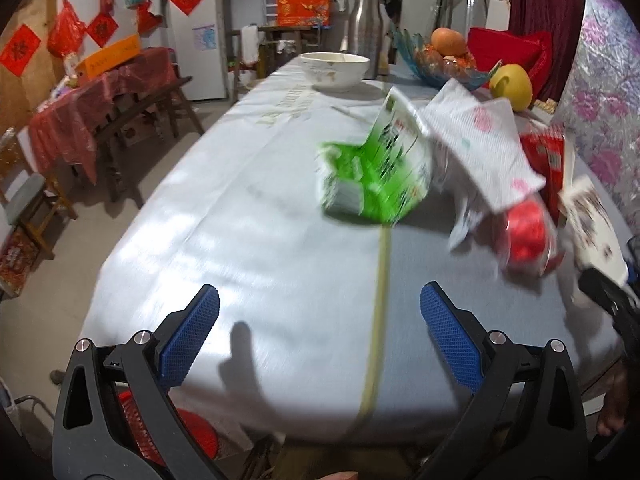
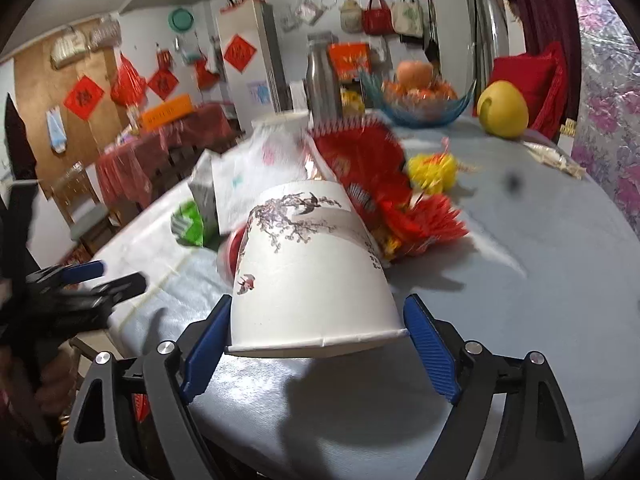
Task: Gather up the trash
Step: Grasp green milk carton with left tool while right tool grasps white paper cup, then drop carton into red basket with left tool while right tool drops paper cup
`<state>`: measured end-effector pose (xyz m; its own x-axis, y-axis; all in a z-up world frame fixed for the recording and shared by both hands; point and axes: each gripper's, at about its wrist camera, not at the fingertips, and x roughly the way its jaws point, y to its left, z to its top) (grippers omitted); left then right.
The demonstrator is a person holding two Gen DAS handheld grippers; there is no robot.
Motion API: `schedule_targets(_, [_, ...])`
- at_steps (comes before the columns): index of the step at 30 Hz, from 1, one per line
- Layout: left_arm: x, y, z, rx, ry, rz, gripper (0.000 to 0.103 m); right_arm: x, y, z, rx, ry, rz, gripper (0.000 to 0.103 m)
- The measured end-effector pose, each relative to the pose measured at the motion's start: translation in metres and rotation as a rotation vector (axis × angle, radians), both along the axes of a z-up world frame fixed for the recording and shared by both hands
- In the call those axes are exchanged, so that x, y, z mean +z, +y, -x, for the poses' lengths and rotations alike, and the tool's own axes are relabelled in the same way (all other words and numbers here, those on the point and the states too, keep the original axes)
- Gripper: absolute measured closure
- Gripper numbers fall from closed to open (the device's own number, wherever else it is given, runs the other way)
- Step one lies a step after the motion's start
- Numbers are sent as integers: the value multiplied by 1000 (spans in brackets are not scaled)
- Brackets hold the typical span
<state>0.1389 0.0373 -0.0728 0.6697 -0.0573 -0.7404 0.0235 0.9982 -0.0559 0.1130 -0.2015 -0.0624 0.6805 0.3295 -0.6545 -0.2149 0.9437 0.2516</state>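
Right wrist view shows the right gripper (image 2: 318, 336) with fingers wide around a paper cup (image 2: 312, 272) on the table (image 2: 520, 280), while the left gripper (image 1: 320, 332) gapes empty.

No lettering can be read with certainty. Pale gold letters printed on the cloth covering the surface (image 1: 240, 184) run toward the white bowl (image 1: 334, 69) but are too blurred to make out. Red diamond-shaped paper signs (image 2: 240, 53) on the cupboard and walls each carry a single dark character, illegible here. The green carton (image 1: 372, 172) shows smeared print, the orange box (image 2: 166, 112) a faint line of marks, and the paper cup (image 2: 312, 268) small dark characters by its painted blossom branch.
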Motion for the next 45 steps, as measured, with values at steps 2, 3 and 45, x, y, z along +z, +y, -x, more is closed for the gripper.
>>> schedule_targets(2, [3, -5, -14, -40, 2, 36, 7, 3, -12, 1, -3, -7, -29, 19])
schedule_targets(3, [3, -10, -22, -68, 2, 50, 7, 4, -17, 2, -9, -10, -46, 19])
schedule_targets(45, [-6, 199, 110, 269, 97, 80, 30, 52, 68, 47, 241, -113, -85, 19])
